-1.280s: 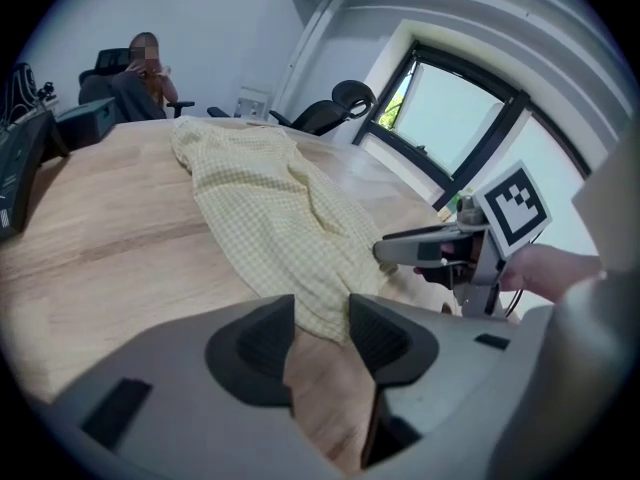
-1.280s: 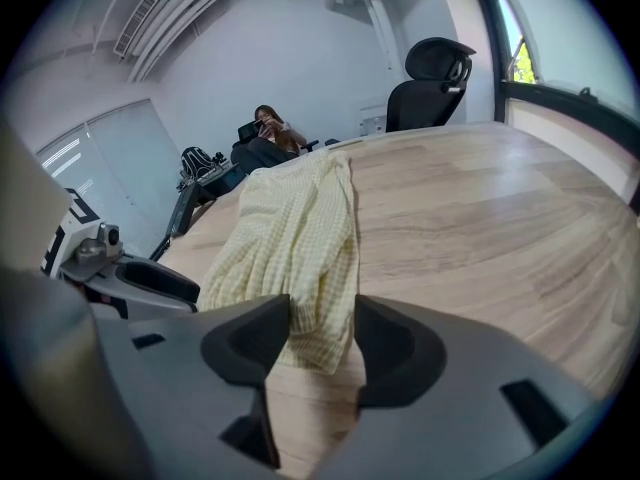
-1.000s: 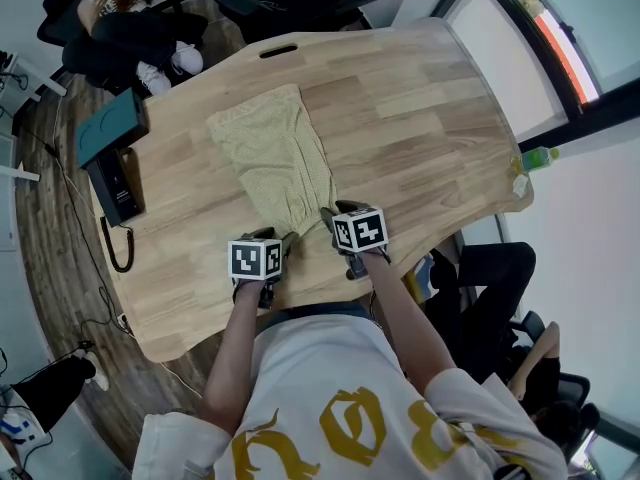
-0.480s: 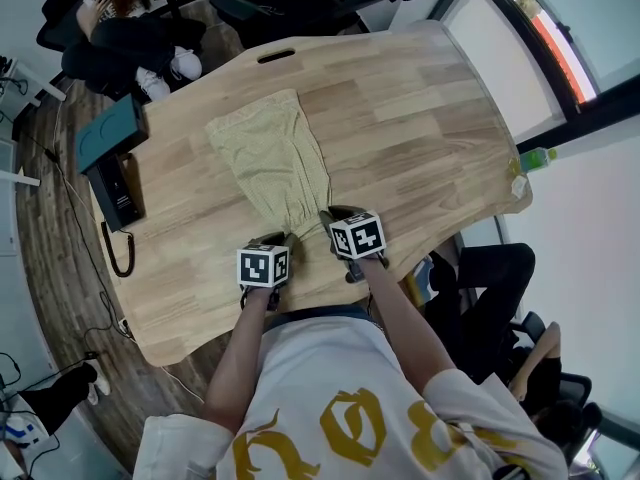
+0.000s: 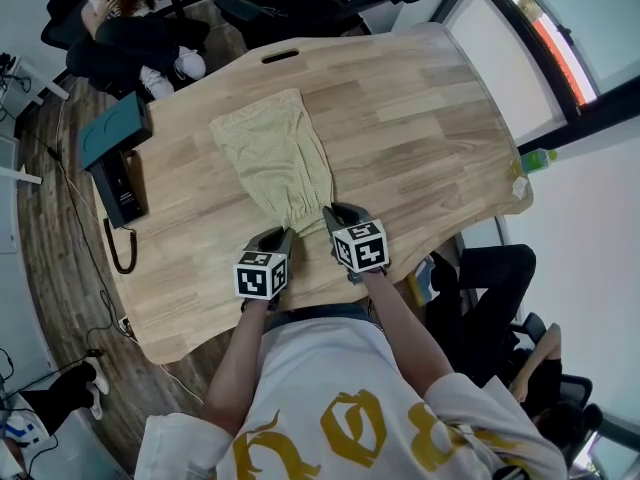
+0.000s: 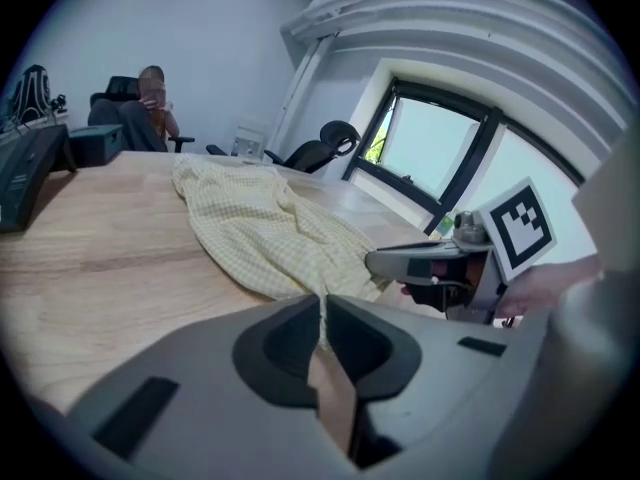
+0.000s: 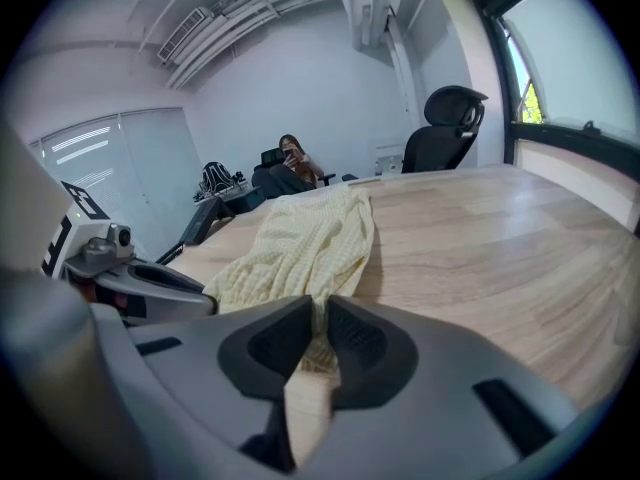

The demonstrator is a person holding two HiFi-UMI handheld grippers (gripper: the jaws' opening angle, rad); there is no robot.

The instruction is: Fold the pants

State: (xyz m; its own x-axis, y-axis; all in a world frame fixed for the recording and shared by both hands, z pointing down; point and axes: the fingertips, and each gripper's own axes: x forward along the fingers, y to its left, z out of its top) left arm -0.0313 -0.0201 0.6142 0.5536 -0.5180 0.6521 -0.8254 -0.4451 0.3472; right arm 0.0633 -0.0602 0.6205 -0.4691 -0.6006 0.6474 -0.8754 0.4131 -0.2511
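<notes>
Entry, grasp: we record the left gripper (image 5: pixel 283 234) and right gripper (image 5: pixel 330 211) as having just been closing. A second ago their jaws stood wide over the cloth; now each is pinched on a corner of the near end of the pants (image 5: pixel 272 158). We judge the hold made, with the carry toward the far end still to come. Pants: pale yellow check, lying lengthwise mid-tabletop, far end flat. Tabletop (image 5: pixel 420 118): light wood planks, curved outline; teal case (image 5: pixel 112 128) and black phone (image 5: pixel 122 190) at its left edge, green bottle (image 5: pixel 538 155) just off its right. Room: office chairs, a seated person (image 5: pixel 130 28) beyond, windows at right.
</notes>
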